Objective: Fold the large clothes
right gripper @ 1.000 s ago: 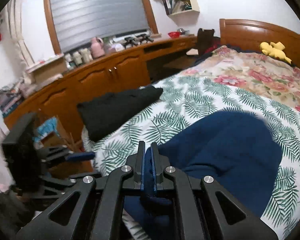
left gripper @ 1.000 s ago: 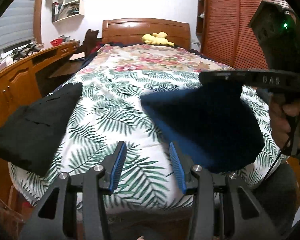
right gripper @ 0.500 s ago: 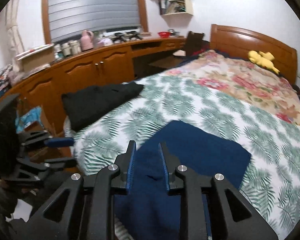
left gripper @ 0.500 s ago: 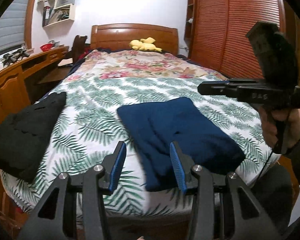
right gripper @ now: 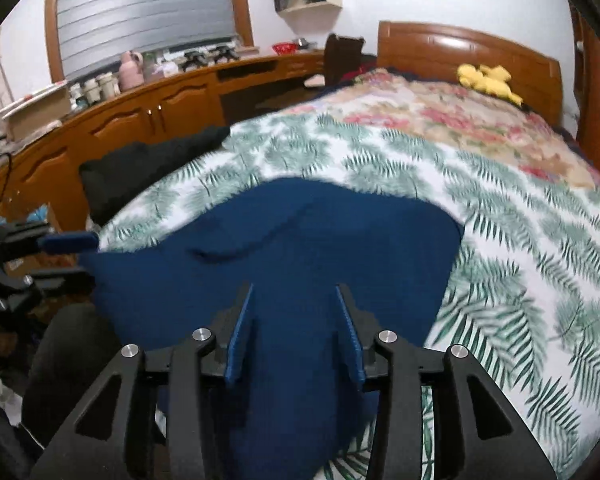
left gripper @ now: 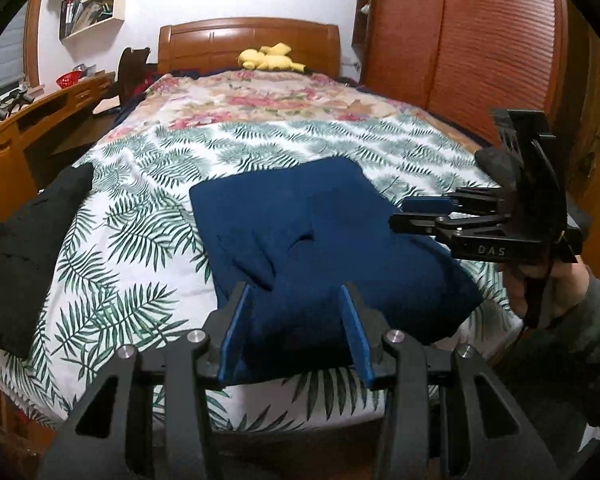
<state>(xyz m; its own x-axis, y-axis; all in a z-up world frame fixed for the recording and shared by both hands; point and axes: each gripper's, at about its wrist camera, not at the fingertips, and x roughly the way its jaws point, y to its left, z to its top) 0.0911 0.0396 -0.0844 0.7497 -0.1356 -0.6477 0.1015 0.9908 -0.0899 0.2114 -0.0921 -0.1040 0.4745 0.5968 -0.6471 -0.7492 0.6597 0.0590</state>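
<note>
We now have both tools free of the cloth. The right tool (right gripper: 294, 330), which a second ago was clamped shut on an edge of the navy garment (left gripper: 324, 248), has since parted its jaws wide and holds nothing; the fabric shows between its blue pads (right gripper: 240, 332) without being pinched. The left tool (left gripper: 296, 334) remains spread to the same wide gap as before, also empty, and sits at the near edge of the bed (left gripper: 148, 216) just short of the garment. The garment, lifted and draped from the right tool one second ago, now lies flat on the palm-print bedspread as a roughly rectangular folded block near the foot of the bed, with its near corner reaching the mattress edge. A soft crease or dimple remains near its middle in the left wrist view. In that same view the right tool (left gripper: 428, 214) appears to the right of the garment, held in the person's right hand (left gripper: 540, 280), above the cloth rather than on it. A black garment (left gripper: 24, 248) rests well apart at the left side of the bed, apparently already folded. We judge that the last fold of the navy piece is laid down and released, and that what remains is smoothing the crease or moving the piece aside. The right wrist view is motion-blurred, so fine edge alignment cannot be confirmed.
</note>
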